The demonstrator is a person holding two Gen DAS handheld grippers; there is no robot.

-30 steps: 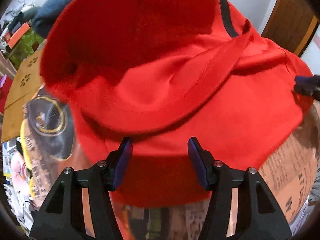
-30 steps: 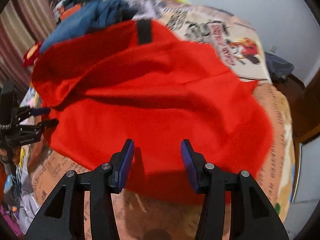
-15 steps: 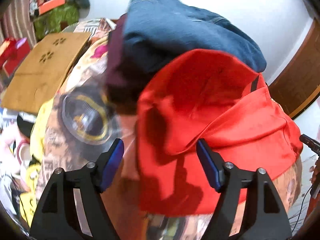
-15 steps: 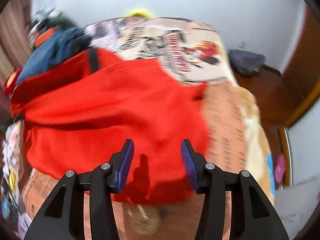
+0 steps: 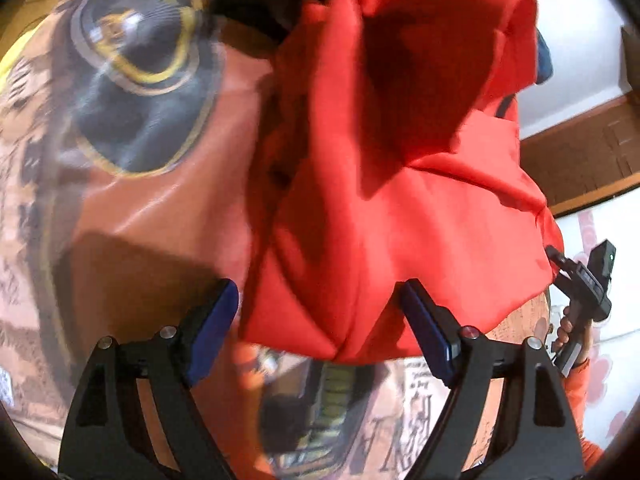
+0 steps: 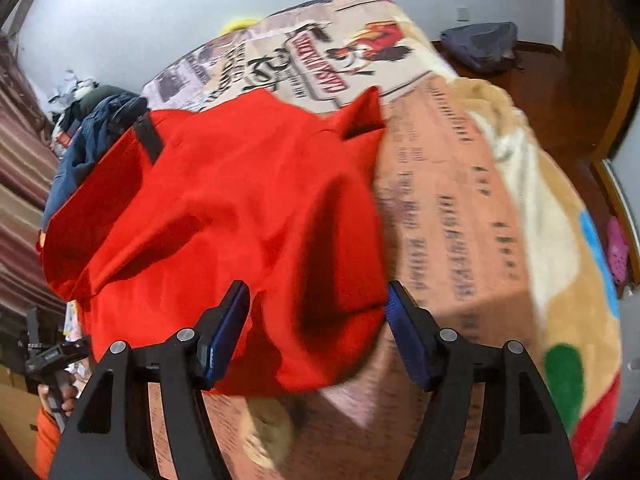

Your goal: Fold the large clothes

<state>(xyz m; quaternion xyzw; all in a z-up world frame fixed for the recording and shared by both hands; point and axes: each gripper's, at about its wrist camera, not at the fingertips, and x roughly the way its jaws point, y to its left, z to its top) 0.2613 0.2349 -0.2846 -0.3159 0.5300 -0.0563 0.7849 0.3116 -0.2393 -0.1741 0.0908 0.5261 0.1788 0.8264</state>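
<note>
A large red garment point(image 5: 400, 200) lies bunched in folds on a printed bedspread point(image 5: 132, 208). It also shows in the right wrist view point(image 6: 224, 216), with a black tab point(image 6: 148, 140) at its far left. My left gripper point(image 5: 320, 320) is open, its jaws standing either side of the garment's near left corner. My right gripper point(image 6: 316, 328) is open, its jaws standing either side of the garment's near right corner. Neither holds cloth. The right gripper also shows at the right edge of the left wrist view point(image 5: 584, 280).
A blue denim garment point(image 6: 92, 136) lies piled behind the red one. The bedspread point(image 6: 480, 200) runs on to the right. A grey bag point(image 6: 480, 46) sits on the wooden floor beyond the bed. A dark wooden door point(image 5: 588, 152) stands at the right.
Both grippers have swung outward to the garment's near corners and their jaws have opened wider. The views have shifted to the bedspread on either side of the garment.
</note>
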